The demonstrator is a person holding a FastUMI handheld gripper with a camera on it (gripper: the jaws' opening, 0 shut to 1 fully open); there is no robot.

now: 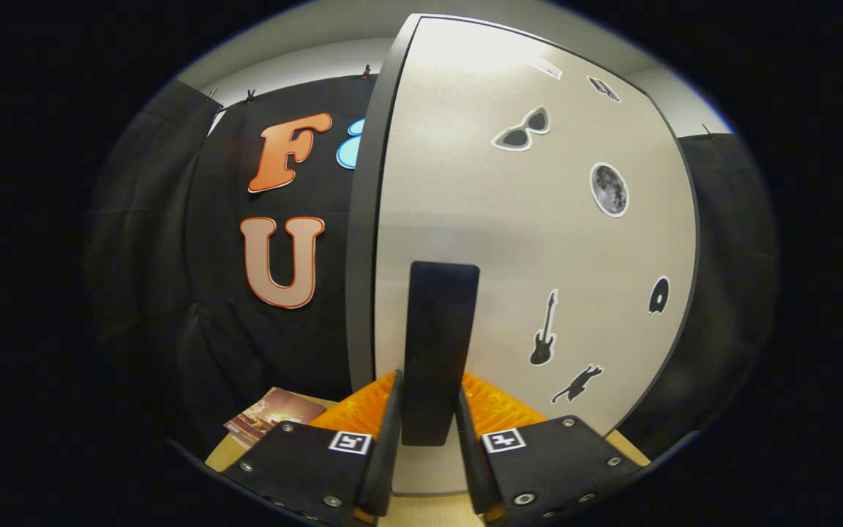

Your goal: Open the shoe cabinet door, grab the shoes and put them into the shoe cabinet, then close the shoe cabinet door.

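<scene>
The cabinet door (531,241) stands just ahead of the fingers, a broad pale panel with a dark edge strip running up its near side; it is swung so that its face fills the space beyond the fingers and to their right; stickers dot the face, with sunglasses (522,132) high up, a moon (609,189) below and to the right of them, a guitar (544,331) lower down, a cat (577,384) beneath the guitar, and a small dark shape (658,296) near the far edge; two more small stickers sit at the top of the door, too blurred to make out. A tall black handle (439,351) stands upright on the door, and its lower end reaches down between the fingers; the gripper (429,439) has its fingers closed in on either side of the handle, each one touching it, so they are grasping it. The light wood bench (436,509) shows under the fingers; on it, left of the fingers, lies a small booklet (274,416) with a brownish cover, well apart from the door.
</scene>
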